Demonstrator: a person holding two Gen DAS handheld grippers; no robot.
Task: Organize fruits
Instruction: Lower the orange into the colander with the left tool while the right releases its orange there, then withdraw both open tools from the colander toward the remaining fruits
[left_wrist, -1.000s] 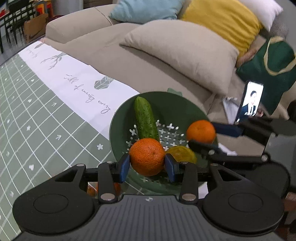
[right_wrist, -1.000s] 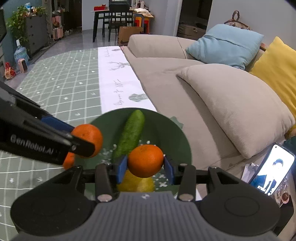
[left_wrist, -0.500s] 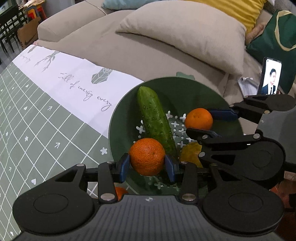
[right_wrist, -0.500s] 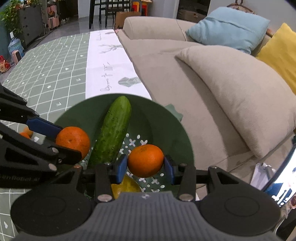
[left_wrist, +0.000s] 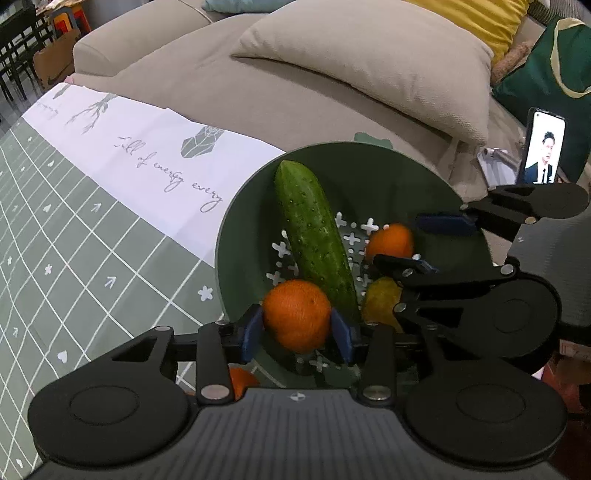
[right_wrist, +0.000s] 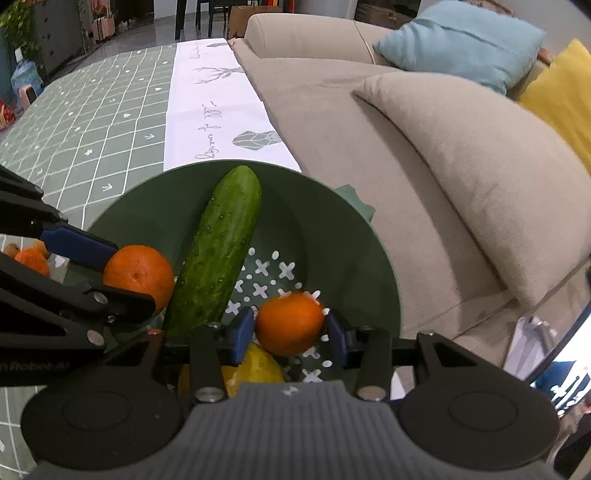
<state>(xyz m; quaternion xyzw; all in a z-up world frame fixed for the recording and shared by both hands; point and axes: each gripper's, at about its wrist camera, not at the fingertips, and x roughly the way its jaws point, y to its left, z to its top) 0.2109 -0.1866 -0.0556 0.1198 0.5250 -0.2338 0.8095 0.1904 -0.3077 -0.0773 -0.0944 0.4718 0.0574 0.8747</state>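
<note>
**A:** So where's the fruit sitting? Each gripper has its own orange. The left gripper is clamped on an orange between its blue pads, held over the near-left part of the green colander bowl. The right gripper is closed on a second orange, also inside the bowl's rim, above the cross-shaped holes.

**B:** Anything in the bowl itself?

**A:** Yep, a cucumber leaning lengthwise up the bowl wall, between the two oranges. A yellow fruit lies at the bottom, just under the right gripper's fingers; can't tell if it's a lemon. From the right wrist view the left one's orange looks like it's touching the cucumber, hard to be sure.

**B:** And around it?

**A:** Bowl's on a green grid tablecloth with a white printed strip. Another orange peeks out beside the bowl, under the left gripper. Beige sofa just behind, with a beige pillow, and a phone propped up with its screen lit.
</note>
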